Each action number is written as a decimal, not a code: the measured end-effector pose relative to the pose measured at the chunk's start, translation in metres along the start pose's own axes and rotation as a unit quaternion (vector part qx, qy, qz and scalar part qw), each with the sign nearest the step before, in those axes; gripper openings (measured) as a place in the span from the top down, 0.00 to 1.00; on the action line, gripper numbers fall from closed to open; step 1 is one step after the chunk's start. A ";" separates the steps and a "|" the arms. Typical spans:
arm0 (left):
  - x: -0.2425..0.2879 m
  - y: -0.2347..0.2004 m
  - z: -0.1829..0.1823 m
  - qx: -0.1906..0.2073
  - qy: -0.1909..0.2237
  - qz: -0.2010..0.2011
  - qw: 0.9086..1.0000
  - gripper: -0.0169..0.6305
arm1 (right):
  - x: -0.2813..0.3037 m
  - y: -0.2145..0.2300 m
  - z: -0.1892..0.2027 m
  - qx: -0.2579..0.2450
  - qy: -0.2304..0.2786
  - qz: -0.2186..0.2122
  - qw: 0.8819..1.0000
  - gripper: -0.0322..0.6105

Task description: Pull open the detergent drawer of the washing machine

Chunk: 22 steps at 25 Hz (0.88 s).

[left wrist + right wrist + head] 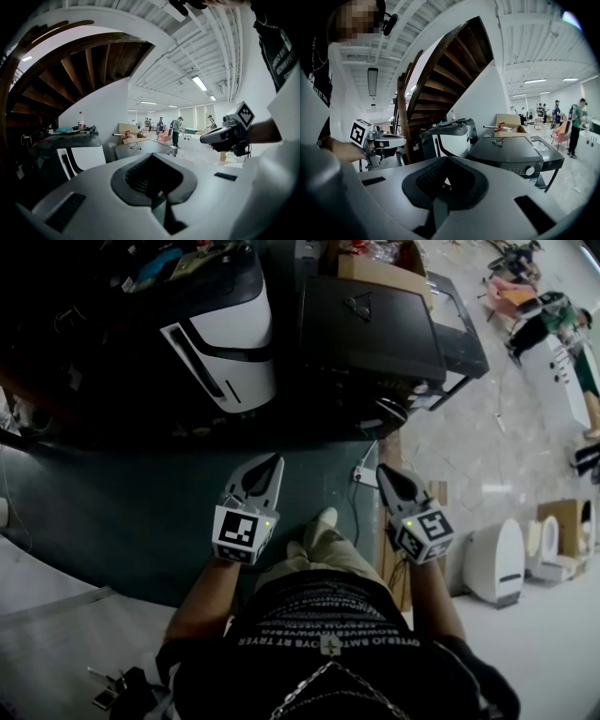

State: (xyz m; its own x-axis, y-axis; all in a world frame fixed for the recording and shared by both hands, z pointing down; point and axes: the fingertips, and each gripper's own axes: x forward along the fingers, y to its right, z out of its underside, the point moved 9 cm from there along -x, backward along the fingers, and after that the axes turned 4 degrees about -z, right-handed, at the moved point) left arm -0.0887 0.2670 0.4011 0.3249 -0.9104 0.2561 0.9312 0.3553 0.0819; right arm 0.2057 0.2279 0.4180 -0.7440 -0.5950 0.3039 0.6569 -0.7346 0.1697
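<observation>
- Head view: the detergent drawer cannot be picked out. The washing machine point(370, 329) shows mostly its flat, dark grey lid, and its front panel is foreshortened and in shadow.
- The right gripper view gives that panel as a narrow strip with a round silver dial point(529, 171), but no drawer outline is clear there either. The machine stands ahead of the right fingers and a little to their right, well apart from them.
- The left gripper point(272, 463) has its fingers point(262, 479) pressed together with nothing between them. They touch nothing and hang above the dark green floor point(112, 512).
- The right gripper point(382, 470) is the same, with its fingers point(394, 486) closed, empty and in the air.
- Each pair of fingers is dark and tapers to a point. It is set in a smooth white shell, with ridged pads in a dark recess.
- Ahead of the left fingers stands a glossy white-and-black appliance point(230, 343) with rounded corners. Its cluttered top is too dark to read.
- A thin triangular hanger point(499, 142) lies on the machine's lid, and beyond it sits a brown cardboard box point(375, 263).
- A wooden staircase point(440, 79) curves up beyond the fingers, showing its ribbed dark underside. The frame edge cuts off its top.
</observation>
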 end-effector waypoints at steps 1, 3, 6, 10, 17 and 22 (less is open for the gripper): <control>0.007 -0.001 -0.002 0.005 -0.002 0.000 1.000 0.97 | 0.003 0.005 0.000 0.000 -0.002 -0.002 1.000 0.95; 0.022 -0.004 -0.010 0.014 -0.001 0.000 1.000 0.97 | 0.009 0.019 0.001 0.003 -0.005 -0.005 1.000 0.95; 0.042 -0.007 -0.016 0.020 -0.008 0.002 1.000 0.97 | 0.019 0.039 0.000 0.004 -0.004 -0.005 1.000 0.95; 0.068 -0.013 -0.022 0.020 -0.014 0.003 1.000 0.97 | 0.032 0.057 -0.005 0.017 -0.003 -0.005 1.000 0.95; 0.109 -0.026 -0.031 0.011 -0.018 -0.002 1.000 0.97 | 0.058 0.089 -0.020 0.010 -0.003 -0.010 1.000 0.95; 0.136 -0.035 -0.038 0.014 -0.015 -0.007 1.000 0.97 | 0.077 0.111 -0.024 0.015 -0.004 -0.022 1.000 0.95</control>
State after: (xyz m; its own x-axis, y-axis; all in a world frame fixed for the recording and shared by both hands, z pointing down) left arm -0.0711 0.1231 0.3968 0.3060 -0.9086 0.2843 0.9304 0.3487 0.1132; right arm 0.2184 0.0929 0.4378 -0.7709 -0.5607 0.3024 0.6277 -0.7494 0.2107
